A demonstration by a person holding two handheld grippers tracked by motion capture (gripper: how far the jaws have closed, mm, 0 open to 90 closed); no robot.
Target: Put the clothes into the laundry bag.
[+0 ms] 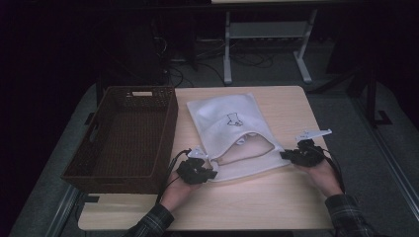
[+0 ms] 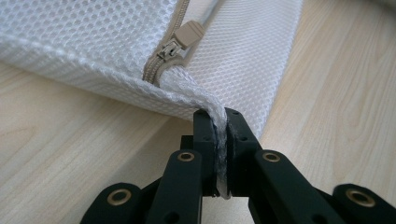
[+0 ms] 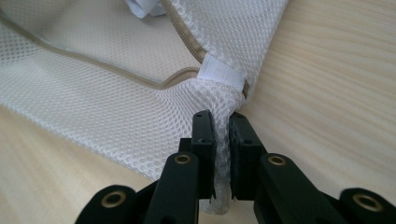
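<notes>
Left tool is clamped with its jaws nearly together on a fold of the white mesh laundry bag, gripping the bag's near corner just below the tan zipper pull. Right tool is likewise pinched tight on the bag's opposite near corner, beside the small white tab that ends the zipper track; mesh is bunched between its pads. Both grips sit at the two ends of the zipper opening, a placement that would let the mouth be stretched or the bag lifted level without its contents spilling, judged from the gaping mouth.

In the high view the left tool lies at the bag's near left corner and the right tool at its near right corner, each hand low over the bench with the forearms coming in from the near edge and the jaws aimed inward and roughly level toward the bag. The bag rests flat on the bench between the two tools, its mouth partly open toward the person and a small printed figure on its upper face. Left of the bag, just beside it, stands a dark woven basket, seemingly empty; it is the likely destination. Beyond the bag, past the bench's far edge, are dim table legs on the floor.
</notes>
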